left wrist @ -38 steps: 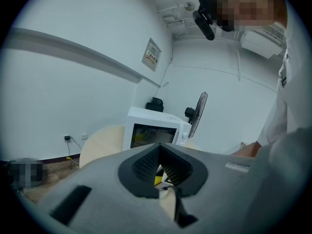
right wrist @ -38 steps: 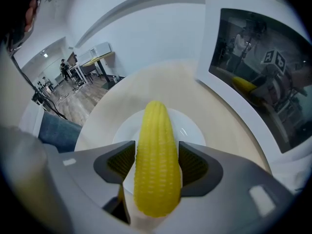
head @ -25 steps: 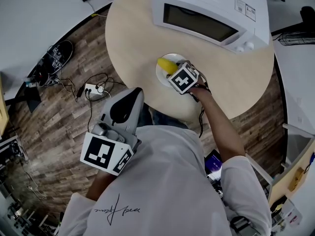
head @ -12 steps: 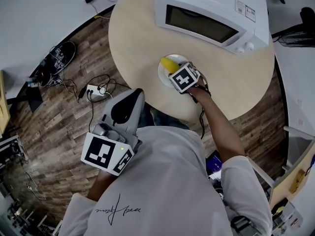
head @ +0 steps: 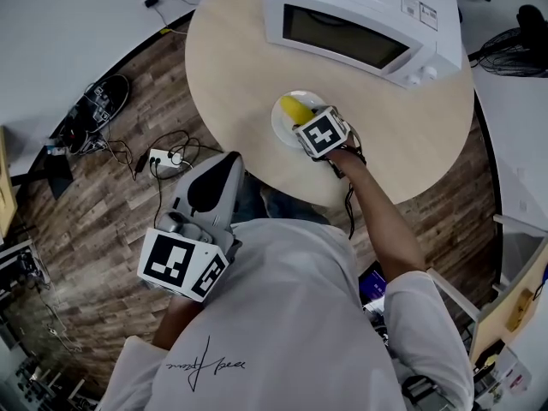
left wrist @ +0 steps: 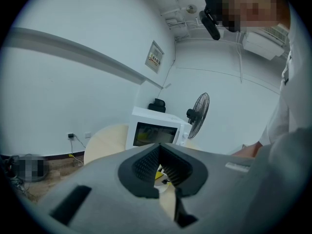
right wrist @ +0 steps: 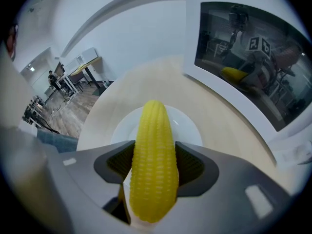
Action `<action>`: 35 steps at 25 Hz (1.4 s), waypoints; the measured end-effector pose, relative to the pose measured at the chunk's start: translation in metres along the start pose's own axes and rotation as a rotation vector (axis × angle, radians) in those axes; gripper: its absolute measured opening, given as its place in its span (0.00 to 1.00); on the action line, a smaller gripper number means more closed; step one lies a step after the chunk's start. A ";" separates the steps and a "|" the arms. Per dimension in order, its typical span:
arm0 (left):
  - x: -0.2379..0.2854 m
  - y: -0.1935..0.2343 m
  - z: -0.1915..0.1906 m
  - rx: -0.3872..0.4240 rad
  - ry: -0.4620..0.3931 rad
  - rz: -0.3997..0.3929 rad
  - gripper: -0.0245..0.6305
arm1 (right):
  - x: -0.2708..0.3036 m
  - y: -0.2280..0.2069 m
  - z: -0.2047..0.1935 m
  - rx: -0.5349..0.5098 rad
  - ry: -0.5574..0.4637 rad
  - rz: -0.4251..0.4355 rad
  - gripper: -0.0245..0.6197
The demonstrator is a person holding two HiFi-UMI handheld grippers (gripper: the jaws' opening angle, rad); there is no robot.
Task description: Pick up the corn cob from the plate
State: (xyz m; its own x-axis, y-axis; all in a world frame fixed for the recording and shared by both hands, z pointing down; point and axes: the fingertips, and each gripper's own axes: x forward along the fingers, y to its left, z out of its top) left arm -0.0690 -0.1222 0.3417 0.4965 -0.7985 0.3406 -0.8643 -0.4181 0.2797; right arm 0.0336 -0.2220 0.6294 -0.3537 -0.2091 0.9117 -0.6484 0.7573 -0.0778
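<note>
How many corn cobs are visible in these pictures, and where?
1. The corn cob is gripped between the jaws of the right gripper, over the white plate. The yellow shape in the microwave door is only its reflection. No other cob shows.

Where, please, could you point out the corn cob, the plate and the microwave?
corn cob (right wrist: pixel 153 165): right gripper view, middle of its yellow kernelled side.
plate (right wrist: pixel 189 126): right gripper view, bare white surface right of the cob.
microwave (head: pixel 342 37): head view, dark door window.
</note>
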 end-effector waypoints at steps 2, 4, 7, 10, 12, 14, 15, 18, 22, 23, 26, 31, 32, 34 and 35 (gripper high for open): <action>0.000 -0.001 -0.001 0.003 0.001 -0.003 0.03 | -0.002 0.001 -0.001 0.022 -0.012 0.014 0.46; 0.000 -0.003 -0.001 0.003 0.000 -0.007 0.03 | -0.005 0.001 -0.003 0.035 -0.022 0.014 0.46; 0.001 -0.006 -0.001 0.004 0.000 -0.016 0.03 | -0.010 0.001 -0.003 0.050 -0.039 0.009 0.46; 0.002 -0.009 -0.001 0.010 0.000 -0.023 0.03 | -0.015 0.002 -0.002 0.077 -0.060 0.016 0.46; 0.003 -0.011 -0.002 0.012 0.000 -0.028 0.03 | -0.019 0.002 -0.002 0.093 -0.072 0.018 0.46; 0.003 -0.012 -0.002 0.015 0.001 -0.033 0.03 | -0.023 0.002 -0.002 0.103 -0.084 0.014 0.46; 0.004 -0.013 -0.002 0.017 0.001 -0.036 0.03 | -0.024 0.001 -0.002 0.108 -0.089 0.013 0.46; 0.007 -0.016 -0.002 0.022 0.003 -0.045 0.03 | -0.027 0.000 -0.002 0.126 -0.106 0.012 0.46; 0.009 -0.019 -0.001 0.024 0.001 -0.051 0.03 | -0.033 0.000 -0.002 0.146 -0.128 0.007 0.45; 0.009 -0.019 -0.001 0.025 0.000 -0.052 0.03 | -0.034 -0.001 -0.001 0.152 -0.135 0.007 0.46; 0.011 -0.019 0.000 0.026 -0.002 -0.053 0.03 | -0.040 -0.002 -0.002 0.175 -0.155 0.009 0.46; 0.015 -0.026 -0.001 0.029 0.000 -0.071 0.03 | -0.049 -0.003 -0.007 0.198 -0.173 0.012 0.46; 0.015 -0.028 -0.002 0.032 0.001 -0.077 0.03 | -0.051 -0.003 -0.008 0.204 -0.176 0.013 0.46; 0.016 -0.031 -0.003 0.036 0.004 -0.086 0.03 | -0.054 -0.003 -0.009 0.214 -0.188 0.014 0.45; 0.017 -0.032 -0.003 0.037 0.005 -0.089 0.03 | -0.056 -0.003 -0.009 0.218 -0.196 0.012 0.46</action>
State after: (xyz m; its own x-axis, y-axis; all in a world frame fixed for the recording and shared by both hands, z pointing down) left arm -0.0324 -0.1207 0.3409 0.5719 -0.7553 0.3203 -0.8190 -0.5030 0.2761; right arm 0.0613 -0.2073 0.5818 -0.4724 -0.3325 0.8162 -0.7652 0.6144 -0.1925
